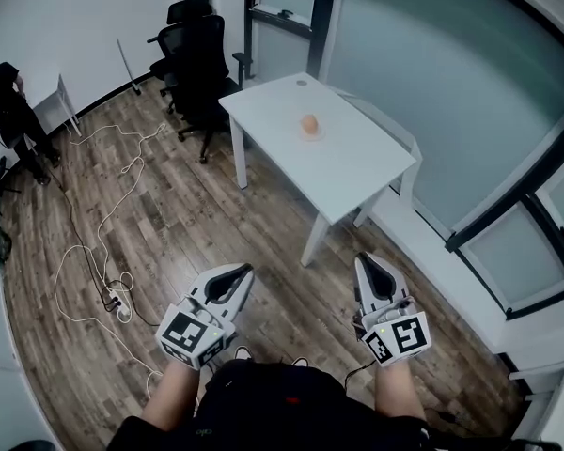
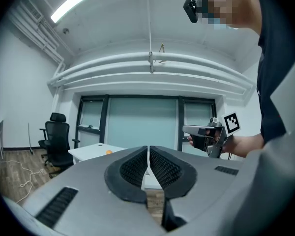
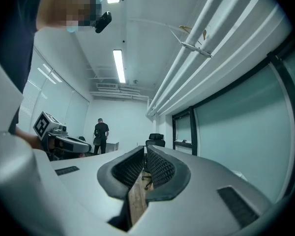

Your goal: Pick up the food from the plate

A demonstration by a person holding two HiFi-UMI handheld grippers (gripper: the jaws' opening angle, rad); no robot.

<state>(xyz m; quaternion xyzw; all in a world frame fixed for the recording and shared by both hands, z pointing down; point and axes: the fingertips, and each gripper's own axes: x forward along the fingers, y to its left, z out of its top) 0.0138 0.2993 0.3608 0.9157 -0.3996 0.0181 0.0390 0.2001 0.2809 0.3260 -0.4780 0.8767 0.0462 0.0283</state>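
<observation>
White table [image 1: 343,181] bears orange food [image 1: 309,125]; black chairs [image 1: 199,59] stand beside it; left gripper [image 1: 235,274] and right gripper [image 1: 369,265], jaws pressed together and empty, hover well apart from it.

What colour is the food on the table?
The food is orange, clearest in the head view.

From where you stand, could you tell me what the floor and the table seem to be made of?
Floor: wood-look planks with brown grain, matte; possibly laminate. Table: smooth plain white top and legs; probably laminated board or painted, hard to tell.
</observation>
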